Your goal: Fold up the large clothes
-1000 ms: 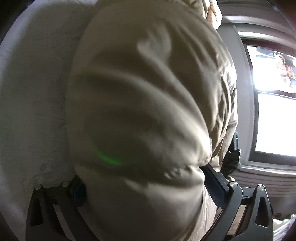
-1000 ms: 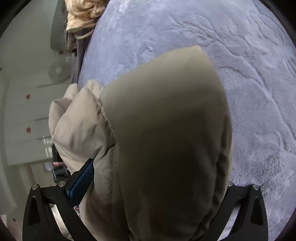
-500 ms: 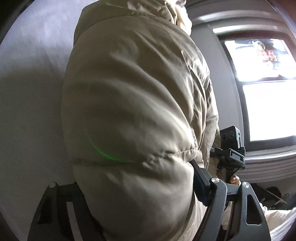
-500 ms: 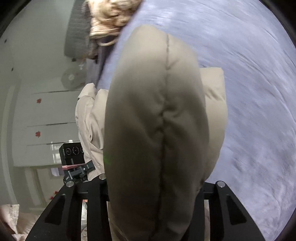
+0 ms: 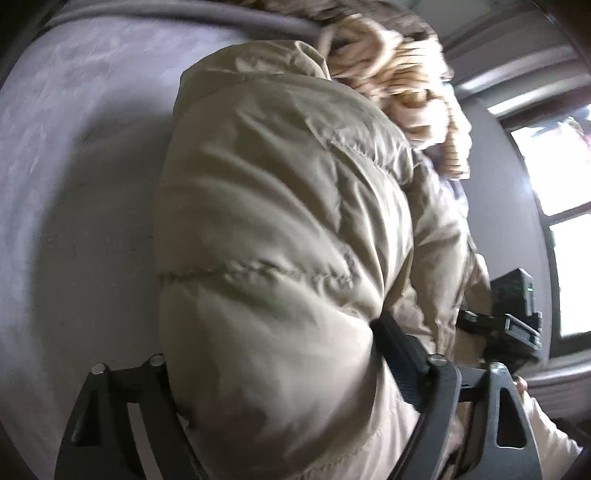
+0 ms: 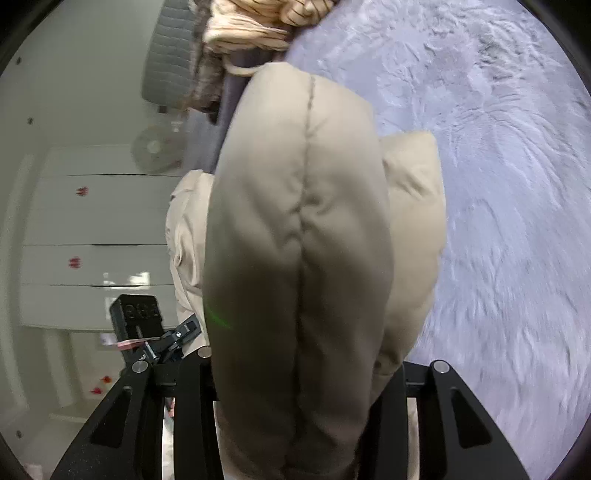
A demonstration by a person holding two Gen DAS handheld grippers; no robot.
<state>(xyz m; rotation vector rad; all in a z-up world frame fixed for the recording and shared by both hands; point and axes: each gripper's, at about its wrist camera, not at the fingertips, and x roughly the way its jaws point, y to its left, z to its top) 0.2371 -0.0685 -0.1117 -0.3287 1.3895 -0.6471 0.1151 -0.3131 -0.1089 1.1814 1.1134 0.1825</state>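
Both grippers hold one beige puffer jacket (image 5: 280,236) raised above a grey plush blanket (image 6: 517,192) that covers the work surface. In the left wrist view, the left gripper (image 5: 295,398) has a thick quilted section of the jacket between its two fingers; its jaws are opening at this moment, yet the padding fills the gap and bulges over both fingers, so the fabric remains caught between them. In the right wrist view, the right gripper (image 6: 295,387) is clamped on a narrower padded roll of the same jacket, with a stitched seam running up the middle of the roll. The jacket stretches from one gripper to the other, which explains why each camera sees the opposite tool at the edge of its frame. Holding the garment at two separated places keeps the bulky filling from collapsing and allows a whole panel to be carried over as one layer. A cream knitted garment (image 6: 258,22) lies at the far edge of the blanket, beyond the jacket. A window (image 5: 569,184) is at the right of the left view, and a white cabinet front (image 6: 92,236) is at the left of the right view. The fold appears to be in progress, not yet laid down.
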